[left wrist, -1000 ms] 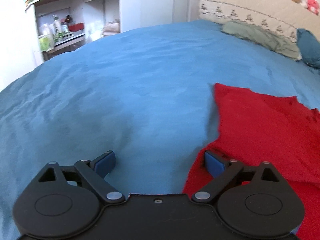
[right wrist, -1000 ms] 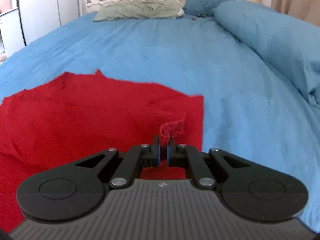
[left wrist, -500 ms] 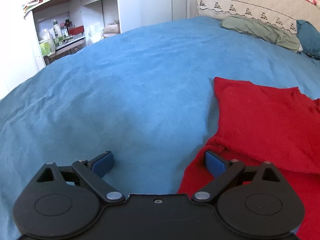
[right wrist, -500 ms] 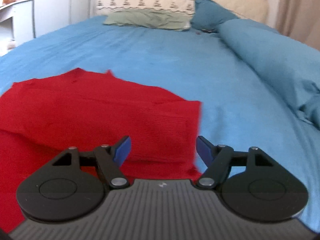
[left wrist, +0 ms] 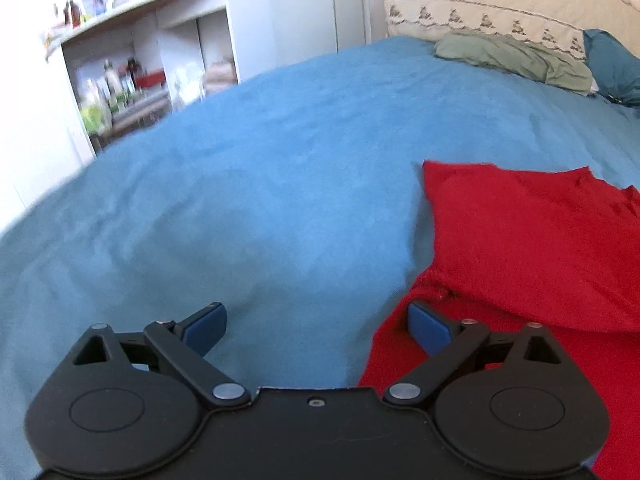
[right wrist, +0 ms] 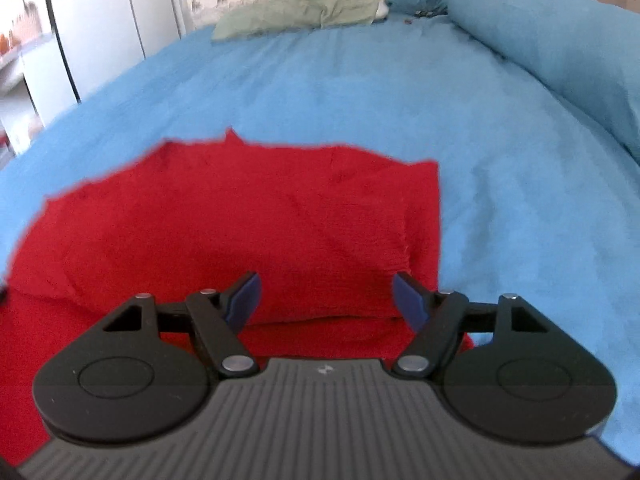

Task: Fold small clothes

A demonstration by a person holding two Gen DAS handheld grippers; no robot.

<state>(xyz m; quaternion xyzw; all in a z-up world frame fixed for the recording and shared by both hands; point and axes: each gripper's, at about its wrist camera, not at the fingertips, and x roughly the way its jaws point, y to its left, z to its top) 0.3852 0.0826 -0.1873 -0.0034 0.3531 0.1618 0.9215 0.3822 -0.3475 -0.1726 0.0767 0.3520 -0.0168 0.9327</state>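
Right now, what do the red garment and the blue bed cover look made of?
Red garment: soft matte fabric, probably a fine knit; faint ribbed texture, limp folds. Blue bed cover: matte, slightly napped cloth, maybe brushed cotton or microfibre; mottled shading, shallow wrinkles. Blur leaves both uncertain.

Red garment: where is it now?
The red garment lies on the blue bedspread, under the open right gripper and right of the left gripper.

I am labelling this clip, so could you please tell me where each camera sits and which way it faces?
Left wrist: on the left gripper, facing the headboard across the blue bedspread; its open fingers show.
Right wrist: on the right gripper, above the red garment; its open fingers show.
Shared: garment, bedspread, green pillow.
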